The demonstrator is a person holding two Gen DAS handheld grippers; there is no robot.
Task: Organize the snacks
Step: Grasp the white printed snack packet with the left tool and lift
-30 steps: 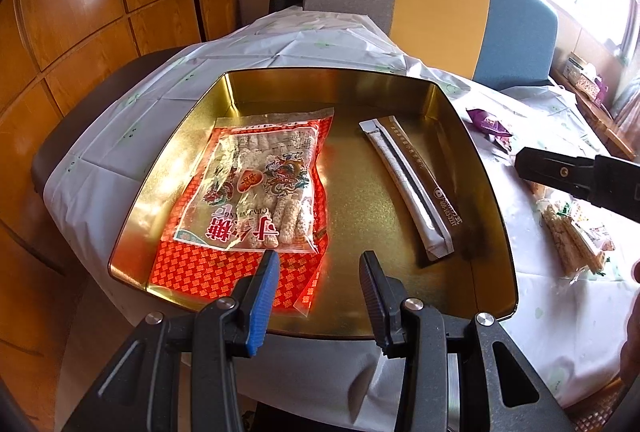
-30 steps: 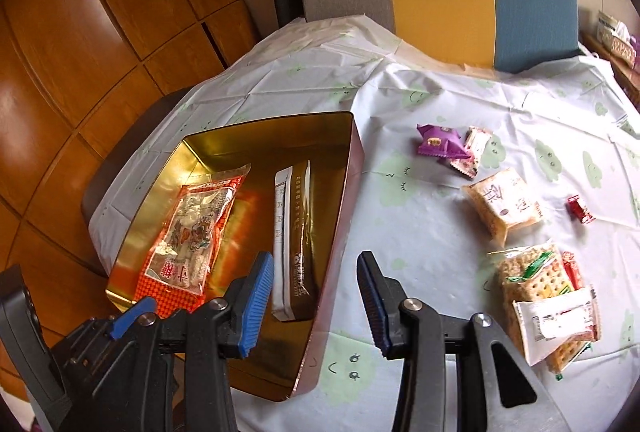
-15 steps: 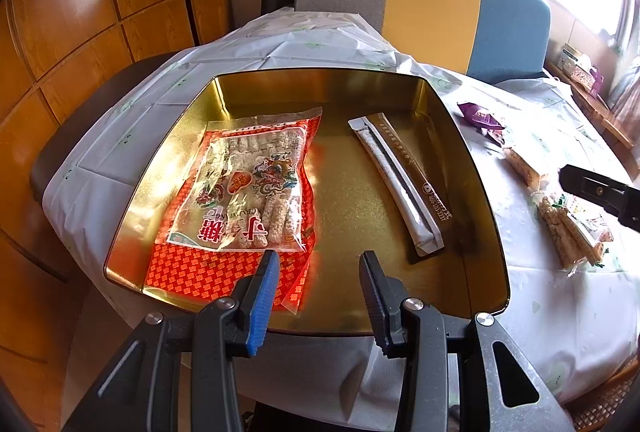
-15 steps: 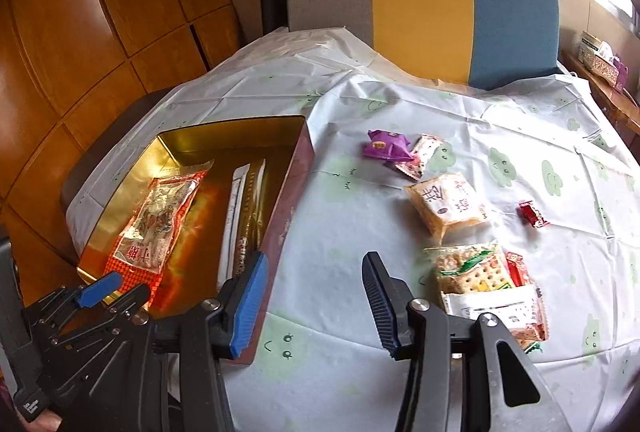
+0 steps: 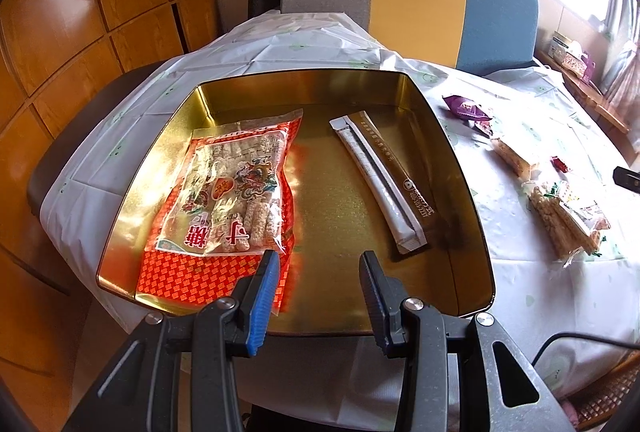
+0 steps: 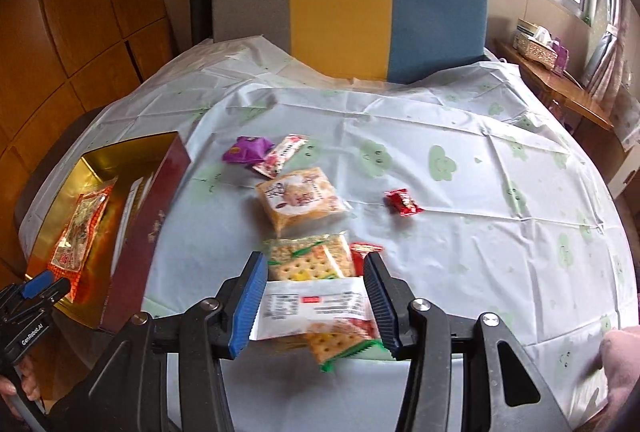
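Gold tin (image 5: 468, 192) sits on the table's left side, lid off. Inside: red candy bag (image 5: 232, 192) flat on the left half, long brown-white stick pack (image 5: 384, 176) lying diagonally on the right half, apart from the bag.

Left gripper (image 5: 316, 292) hovers over the tin's near edge, jaws spread, nothing between them. Right gripper (image 6: 314, 300) is low over the cracker pack (image 6: 312, 264), jaws wide apart and straddling it (contact not clear, not clamped). A white-labelled pack (image 6: 316, 308) lies on top of the crackers, between the fingers.

Loose snacks on the tablecloth (image 6: 480, 212), right of the tin: purple packet (image 6: 248, 149) touching a pink-white one (image 6: 280, 155), yellow biscuit pack (image 6: 302, 198) just nearer, small red candy (image 6: 404, 202) off to the right, another red wrapper (image 6: 364, 250) peeking out beside the crackers.

Room: grey/yellow/blue chair back (image 6: 348, 8) behind the table, wood panelling (image 5: 80, 32) on the left, window and curtain (image 6: 612, 52) right, tissue basket (image 6: 538, 46) on a side shelf.
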